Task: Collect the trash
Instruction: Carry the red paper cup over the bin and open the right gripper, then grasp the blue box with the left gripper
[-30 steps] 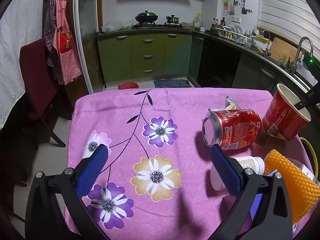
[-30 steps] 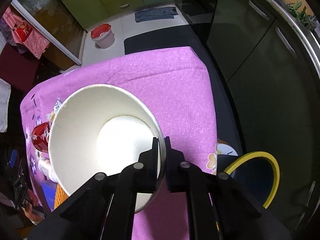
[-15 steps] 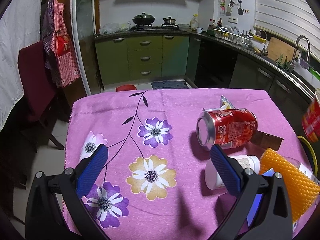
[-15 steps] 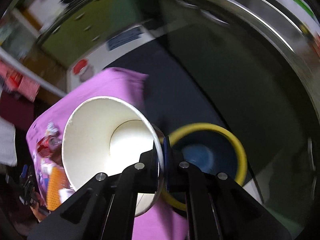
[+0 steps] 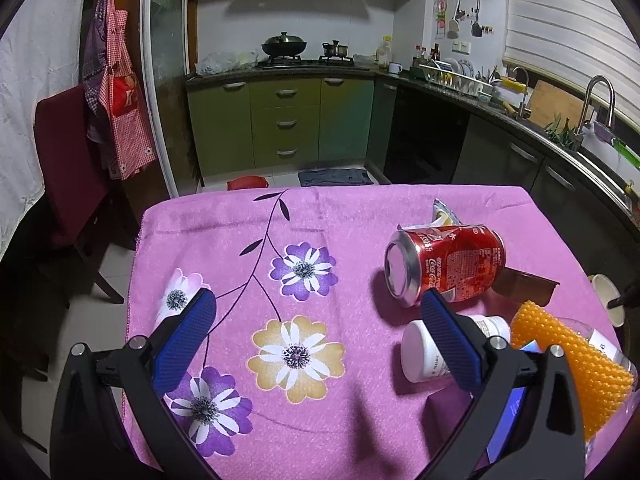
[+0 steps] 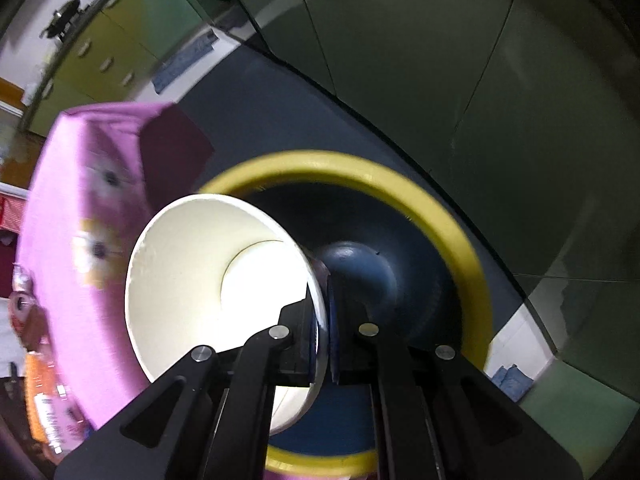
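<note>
Swung off the tabletop and down beside it since a second ago: right gripper [image 6: 325,332], then above the pink cloth, now hangs over the mouth of the yellow-rimmed bin [image 6: 448,216]. Clamped tight on the wall of the paper cup [image 6: 200,280], one finger inside the rim, one outside, cup tilted with its white interior facing the camera. Sits partly above the bin's dark blue hollow, though its left side overlaps the rim nearest the table [image 6: 80,200] and the hanging cloth.

Left gripper [image 5: 316,336] parked in the same spot over the flowered cloth, blue pads spread wide, nothing between them. Just beyond its right pad: red soda can [image 5: 444,266] lying on its side, a crumpled wrapper [image 5: 440,216] behind it, a white pill bottle [image 5: 424,350] also on its side, an orange ridged object [image 5: 568,364] at the right edge. From this view, cup visible low past the table's right edge.

Main risk, judged from here: release too early, with the cup straddling the near rim, so that it strikes the yellow edge and tumbles to the floor. Motion blur suggests speed, so sideways carry could also throw it off line. Safer to settle squarely over the hollow before opening.
</note>
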A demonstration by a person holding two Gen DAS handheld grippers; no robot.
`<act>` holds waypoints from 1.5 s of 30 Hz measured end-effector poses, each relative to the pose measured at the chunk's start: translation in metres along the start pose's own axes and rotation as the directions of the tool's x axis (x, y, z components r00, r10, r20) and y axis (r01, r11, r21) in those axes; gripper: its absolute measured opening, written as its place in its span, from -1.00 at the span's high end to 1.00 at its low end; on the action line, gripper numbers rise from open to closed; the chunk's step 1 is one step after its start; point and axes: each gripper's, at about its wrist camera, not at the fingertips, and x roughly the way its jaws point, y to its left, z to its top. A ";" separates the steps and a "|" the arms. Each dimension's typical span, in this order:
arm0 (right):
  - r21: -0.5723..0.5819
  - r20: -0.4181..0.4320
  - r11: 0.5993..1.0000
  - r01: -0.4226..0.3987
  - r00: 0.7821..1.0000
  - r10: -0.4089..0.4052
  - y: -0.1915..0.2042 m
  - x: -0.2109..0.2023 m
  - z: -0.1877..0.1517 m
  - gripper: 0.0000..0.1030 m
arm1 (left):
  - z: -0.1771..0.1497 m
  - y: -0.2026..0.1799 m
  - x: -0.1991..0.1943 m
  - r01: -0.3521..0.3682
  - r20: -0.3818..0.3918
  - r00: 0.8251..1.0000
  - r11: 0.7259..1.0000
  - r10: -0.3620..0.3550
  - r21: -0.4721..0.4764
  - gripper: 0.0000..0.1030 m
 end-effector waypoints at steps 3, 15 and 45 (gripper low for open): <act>0.004 -0.008 1.000 0.010 1.000 -0.010 -0.001 0.013 -0.001 0.85 | -0.001 -0.001 0.003 0.008 -0.011 1.000 1.000 -0.008 0.006 -0.89; -0.065 0.073 0.998 0.021 0.997 -0.016 0.023 -0.025 -0.020 0.68 | 0.003 -0.032 -0.014 0.130 -0.139 0.983 0.990 -0.123 0.046 -0.89; -0.189 0.062 0.958 -0.216 0.971 0.231 0.037 -0.038 -0.058 0.67 | -0.022 -0.121 0.008 0.049 -0.540 0.841 0.999 -0.042 -0.001 -0.89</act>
